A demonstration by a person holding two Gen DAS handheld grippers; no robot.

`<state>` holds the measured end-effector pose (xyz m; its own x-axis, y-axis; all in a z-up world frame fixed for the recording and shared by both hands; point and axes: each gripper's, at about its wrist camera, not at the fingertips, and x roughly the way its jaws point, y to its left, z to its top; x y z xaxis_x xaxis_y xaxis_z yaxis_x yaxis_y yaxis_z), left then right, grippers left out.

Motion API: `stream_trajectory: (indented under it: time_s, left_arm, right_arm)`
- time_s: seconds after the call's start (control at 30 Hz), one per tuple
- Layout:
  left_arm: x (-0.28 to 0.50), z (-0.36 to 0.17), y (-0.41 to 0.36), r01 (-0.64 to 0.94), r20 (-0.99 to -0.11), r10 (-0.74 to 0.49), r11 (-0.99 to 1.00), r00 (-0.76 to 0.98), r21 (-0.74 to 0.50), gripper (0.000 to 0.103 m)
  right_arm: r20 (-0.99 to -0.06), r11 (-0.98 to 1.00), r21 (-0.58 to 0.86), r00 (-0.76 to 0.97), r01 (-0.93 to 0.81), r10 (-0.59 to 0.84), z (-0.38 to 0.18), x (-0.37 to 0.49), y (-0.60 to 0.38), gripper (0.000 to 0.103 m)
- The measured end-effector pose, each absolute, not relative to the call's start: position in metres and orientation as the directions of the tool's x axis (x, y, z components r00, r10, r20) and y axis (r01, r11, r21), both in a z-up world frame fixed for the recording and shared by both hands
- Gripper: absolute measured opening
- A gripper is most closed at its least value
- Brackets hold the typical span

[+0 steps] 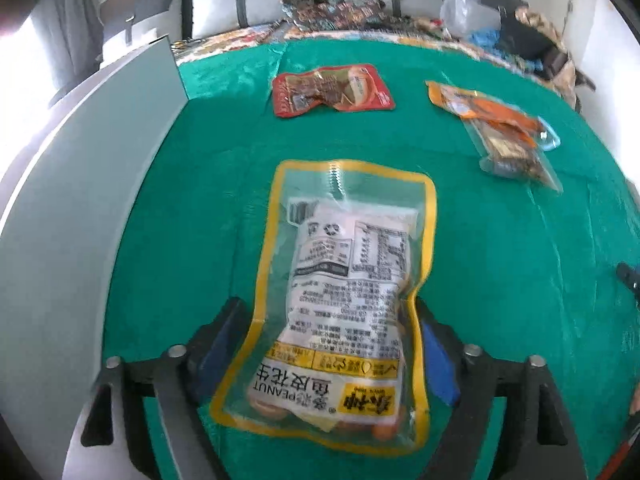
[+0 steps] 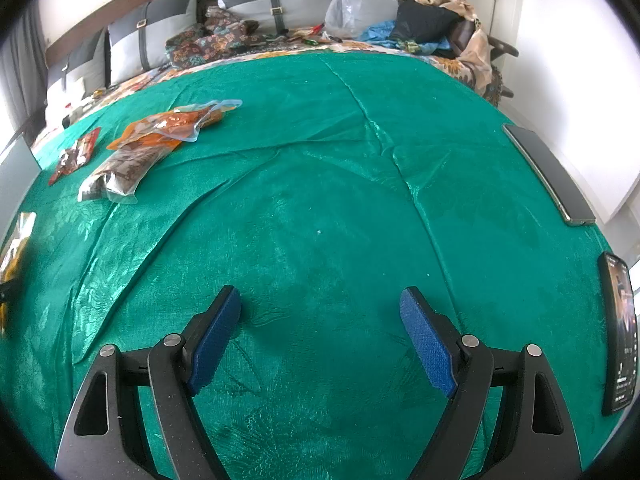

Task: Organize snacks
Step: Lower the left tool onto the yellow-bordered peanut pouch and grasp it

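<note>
A clear, yellow-edged peanut bag (image 1: 344, 280) stands lengthwise between the blue pads of my left gripper (image 1: 326, 304). Its printed end reaches back into the throat of the jaws, and the pads press on its sides above the green cloth (image 1: 500, 260). Farther off on the cloth lie a red snack packet (image 1: 332, 90) and an orange and clear packet (image 1: 500, 128). My right gripper (image 2: 320, 292) hangs open over bare green cloth (image 2: 340, 200) with nothing between its fingers. The right wrist view shows the orange packet (image 2: 160, 136) and red packet (image 2: 76, 156) far left, and the peanut bag (image 2: 16, 240) at the left edge.
A grey panel (image 1: 80, 200) rises along the cloth's left side. Two phones (image 2: 548, 176) (image 2: 620, 336) lie at the right edge. Behind the cloth are grey pillows (image 2: 276, 0), patterned fabric (image 2: 208, 36), a plastic bag (image 2: 344, 8) and piled clothes (image 2: 440, 20).
</note>
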<state>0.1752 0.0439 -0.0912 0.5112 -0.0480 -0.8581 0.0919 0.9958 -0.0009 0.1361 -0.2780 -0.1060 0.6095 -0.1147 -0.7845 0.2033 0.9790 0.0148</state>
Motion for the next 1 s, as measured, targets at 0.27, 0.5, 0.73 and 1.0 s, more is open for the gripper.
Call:
stream_trajectory:
  time_s: [0.27,0.5,0.73,1.0]
  left_arm:
    - [0.189,-0.101,0.051,0.07,-0.819,-0.042,0.998,0.573,-0.002,0.103]
    - [0.188,-0.101,0.052,0.072,-0.816,-0.046,0.997,0.576,-0.006,0.103]
    - [0.188,-0.101,0.052,0.071,-0.816,-0.046,0.997,0.576,-0.006,0.103]
    - [0.187,-0.101,0.052,0.07,-0.816,-0.046,0.998,0.577,-0.007,0.103]
  right_arm:
    - [-0.784,0.979,0.015,0.61,0.203,-0.114,-0.106,0.136,-0.278,0.085]
    - [-0.784,0.979,0.016,0.61,0.203,-0.114,-0.106,0.136,-0.278,0.085]
    - [-0.784,0.979,0.016,0.61,0.203,-0.113,-0.105,0.136,-0.278,0.085]
    - [-0.785,0.979,0.016,0.609,0.202,-0.113,-0.105,0.135,-0.278,0.085]
